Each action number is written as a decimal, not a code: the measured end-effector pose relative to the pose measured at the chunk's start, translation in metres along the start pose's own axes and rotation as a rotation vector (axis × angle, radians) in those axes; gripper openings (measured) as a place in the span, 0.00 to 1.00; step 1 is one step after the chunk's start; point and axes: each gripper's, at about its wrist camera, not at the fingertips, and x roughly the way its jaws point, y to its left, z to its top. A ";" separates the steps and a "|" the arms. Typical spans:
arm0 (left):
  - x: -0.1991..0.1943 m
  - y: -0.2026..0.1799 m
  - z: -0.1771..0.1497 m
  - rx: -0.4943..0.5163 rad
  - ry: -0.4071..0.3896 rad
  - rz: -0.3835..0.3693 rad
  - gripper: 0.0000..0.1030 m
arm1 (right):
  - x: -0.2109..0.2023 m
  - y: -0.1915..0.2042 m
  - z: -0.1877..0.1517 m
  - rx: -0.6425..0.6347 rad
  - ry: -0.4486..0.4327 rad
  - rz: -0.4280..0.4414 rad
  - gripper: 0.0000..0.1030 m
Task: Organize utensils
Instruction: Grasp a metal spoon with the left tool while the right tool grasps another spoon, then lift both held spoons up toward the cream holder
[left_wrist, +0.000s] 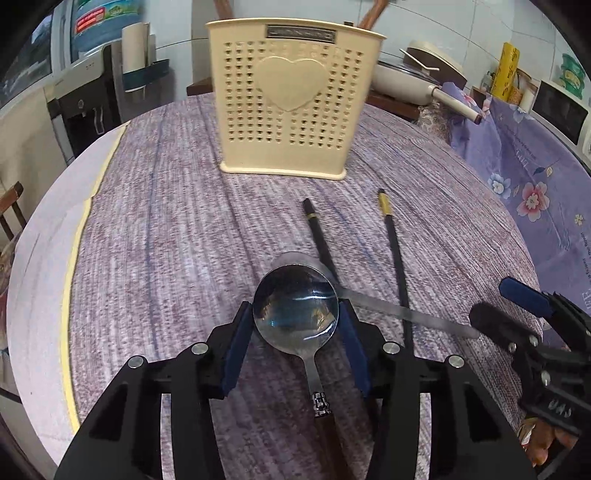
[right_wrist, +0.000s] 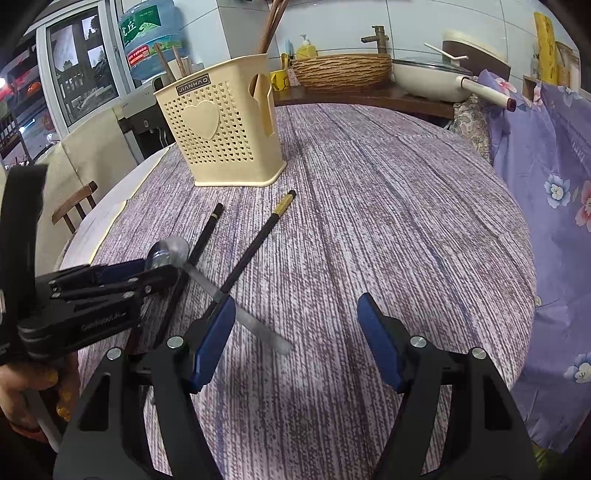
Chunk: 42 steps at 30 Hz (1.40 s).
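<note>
1. Farthest left, at the far edge of the scene, stands a blue water jug (right_wrist: 151, 40) with large Chinese characters on its green label. The red band below them is too blurred to read.
2. Next, on the purple striped counter (right_wrist: 369, 221), a cream utensil holder (right_wrist: 221, 140) stands upright at the far side. It is pierced with small hearts around one big raised heart, and its dark nameplate reads "JIANHAO". Brown chopsticks (right_wrist: 173, 62) stick up out of it.
3. Near left, the left hand-held gripper (left_wrist: 295, 321) has its blue pads (left_wrist: 236, 343) hard against both sides of a steel spoon (left_wrist: 295, 310), around its bowl. I cannot tell whether they squeeze it or only flank it. The spoon's brown handle runs back between the fingers toward the camera. Raised lettering on the hand-held gripper's body is unreadable in the right wrist view.
4. Just beyond that bowl lies a second spoon (right_wrist: 168, 251), all steel, with its flat handle stretching to the right across the counter.
5. Two black chopsticks (left_wrist: 321, 240) with gold bands near their far ends lie side by side, pointing toward the holder. The right-hand one crosses the steel handle.
6. Near right, the right hand-held gripper (right_wrist: 299, 339) is released, jaws wide and nothing between them. Its left pad hangs over the steel handle.
7. Far right, a cream pan (right_wrist: 424, 81) sits behind the counter. A lilac floral cloth (right_wrist: 554, 184) hangs beside it, its printed writing too small to read.
</note>
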 end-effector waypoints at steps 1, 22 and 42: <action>-0.002 0.004 0.000 -0.010 -0.003 -0.001 0.46 | 0.003 0.002 0.003 0.003 0.005 0.004 0.63; -0.013 0.062 -0.015 -0.063 -0.009 0.080 0.46 | 0.047 0.114 0.037 -0.665 0.085 0.310 0.54; -0.010 0.056 -0.014 -0.018 0.014 0.131 0.53 | 0.092 0.122 0.050 -0.726 0.307 0.332 0.44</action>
